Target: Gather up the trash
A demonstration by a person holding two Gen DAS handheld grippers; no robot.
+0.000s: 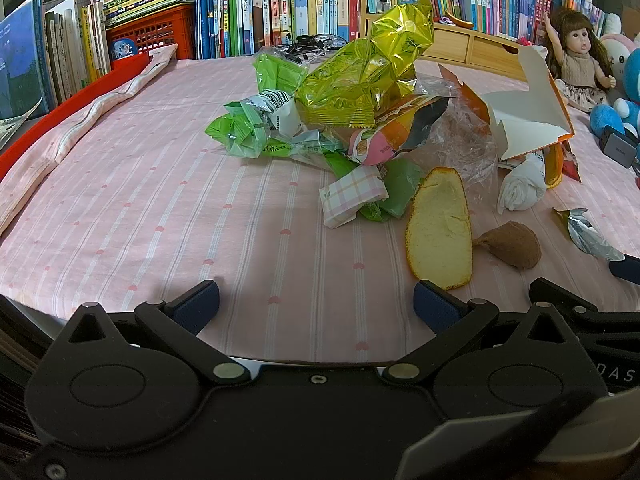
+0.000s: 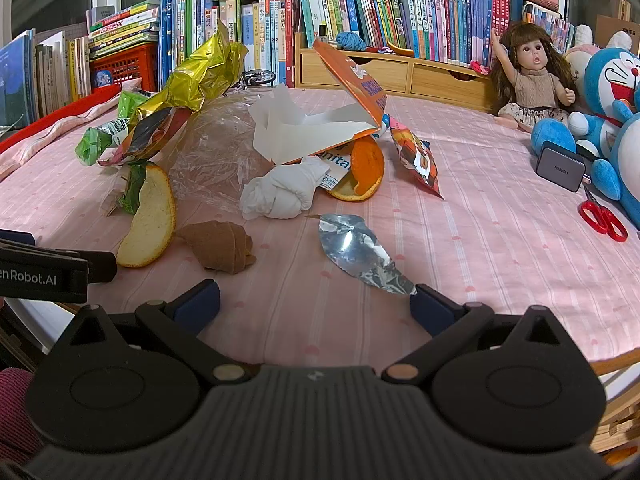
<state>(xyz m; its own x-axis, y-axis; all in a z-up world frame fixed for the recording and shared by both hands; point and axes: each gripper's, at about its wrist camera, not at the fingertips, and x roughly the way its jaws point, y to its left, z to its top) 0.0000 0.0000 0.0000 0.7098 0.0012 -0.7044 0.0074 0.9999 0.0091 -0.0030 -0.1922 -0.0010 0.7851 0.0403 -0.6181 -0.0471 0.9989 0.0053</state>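
Both views, trash heaped on the pink striped bedsheet (image 2: 500, 240). My right gripper (image 2: 315, 298) stands released, jaws wide apart, nothing between them; my left gripper (image 1: 316, 300) is likewise released and empty. The silver foil scrap (image 2: 360, 254) lies at lower centre of the right wrist view, its long axis running from upper left to lower right, its lower tip just touching my right-hand finger. My right gripper is, I judge, the nearer tool for it. The orange peel (image 1: 438, 228) lies at centre right of the left view, long axis nearly upright in frame, its lower end just beside my left gripper's right-hand finger. Legible writing: "UGREEN" on the grey charger (image 2: 559, 168); "enRobot.AI" on the left gripper's body at the left edge.
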